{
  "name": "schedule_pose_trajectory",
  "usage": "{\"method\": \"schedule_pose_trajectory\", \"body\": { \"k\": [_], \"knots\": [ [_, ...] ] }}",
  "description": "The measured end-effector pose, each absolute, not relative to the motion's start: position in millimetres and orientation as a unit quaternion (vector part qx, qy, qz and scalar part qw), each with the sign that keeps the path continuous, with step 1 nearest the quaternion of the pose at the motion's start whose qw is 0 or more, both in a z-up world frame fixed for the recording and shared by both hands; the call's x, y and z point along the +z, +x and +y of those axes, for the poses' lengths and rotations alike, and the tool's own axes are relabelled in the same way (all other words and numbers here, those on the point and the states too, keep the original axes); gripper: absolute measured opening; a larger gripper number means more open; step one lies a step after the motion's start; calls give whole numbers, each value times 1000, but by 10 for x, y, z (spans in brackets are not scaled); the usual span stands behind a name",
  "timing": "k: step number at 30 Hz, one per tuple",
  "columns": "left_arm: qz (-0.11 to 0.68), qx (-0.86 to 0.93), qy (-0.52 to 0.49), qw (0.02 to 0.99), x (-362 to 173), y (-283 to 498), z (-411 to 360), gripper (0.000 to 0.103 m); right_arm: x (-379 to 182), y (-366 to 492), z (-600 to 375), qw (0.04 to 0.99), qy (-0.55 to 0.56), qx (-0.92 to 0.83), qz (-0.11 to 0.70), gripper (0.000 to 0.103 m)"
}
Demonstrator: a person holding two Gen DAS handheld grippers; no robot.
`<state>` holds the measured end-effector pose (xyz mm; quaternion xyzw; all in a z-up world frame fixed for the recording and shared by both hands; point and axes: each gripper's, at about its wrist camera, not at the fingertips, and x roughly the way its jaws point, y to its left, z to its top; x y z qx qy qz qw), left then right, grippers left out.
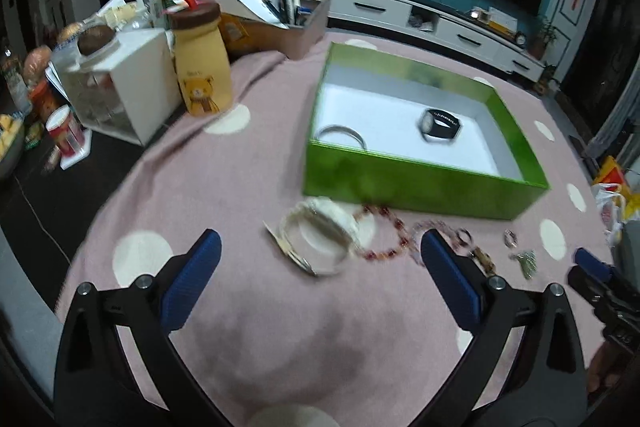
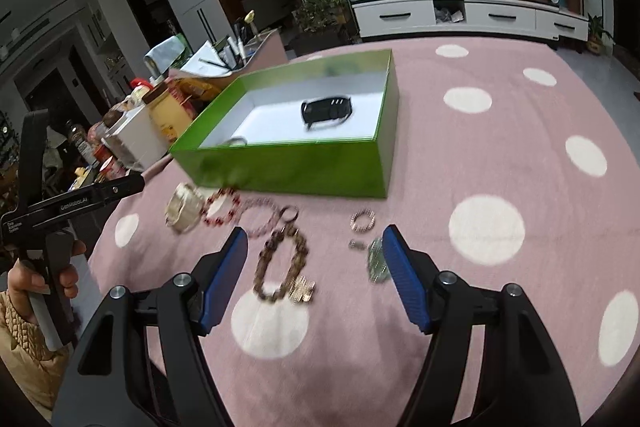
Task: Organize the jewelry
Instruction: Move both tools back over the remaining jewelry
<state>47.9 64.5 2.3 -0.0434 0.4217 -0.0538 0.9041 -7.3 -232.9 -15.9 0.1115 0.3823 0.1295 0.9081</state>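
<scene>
On the pink spotted cloth point(image 2: 500, 131), the loose jewelry lies in a row just in front of the green box point(image 1: 420, 183). From the left: a pale bangle point(image 1: 316, 239), a red bead bracelet point(image 1: 384, 233), a pinkish bead bracelet point(image 2: 260, 217), a brown bead bracelet point(image 2: 280, 267), a small sparkly ring point(image 2: 363, 221) and a greenish pendant point(image 2: 376, 261). Inside the box lie a thin silver bangle point(image 1: 342, 137) and a black watch point(image 1: 440, 125).

The left gripper point(image 1: 320, 259) is released and empty, its jaws spread wide with the pale bangle just ahead. The right gripper point(image 2: 316, 247) is likewise spread and empty, framing the brown bead bracelet.

Risks from here:
- The bracelets touch or overlap — closing on one may drag its neighbour along.
- Both views are blurred; a descent at speed could push beads aside rather than straddle them.
- The pendant lies just beside the right gripper's outer finger and may be knocked away.
</scene>
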Motion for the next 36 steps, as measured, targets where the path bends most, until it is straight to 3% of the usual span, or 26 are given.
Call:
{"method": "schedule_pose_trajectory", "body": {
  "k": [12,29,36],
  "knots": [
    [404,-102,-15,909,-138,131,378,101,-270,-370,-2322,908,80,113,397,70],
    [424,-90,9,901,-342,346,443,101,-393,-248,-2391,907,78,80,407,70],
    [428,-108,25,897,-357,532,394,73,-443,-168,-2409,905,78,77,411,70]
  ]
}}
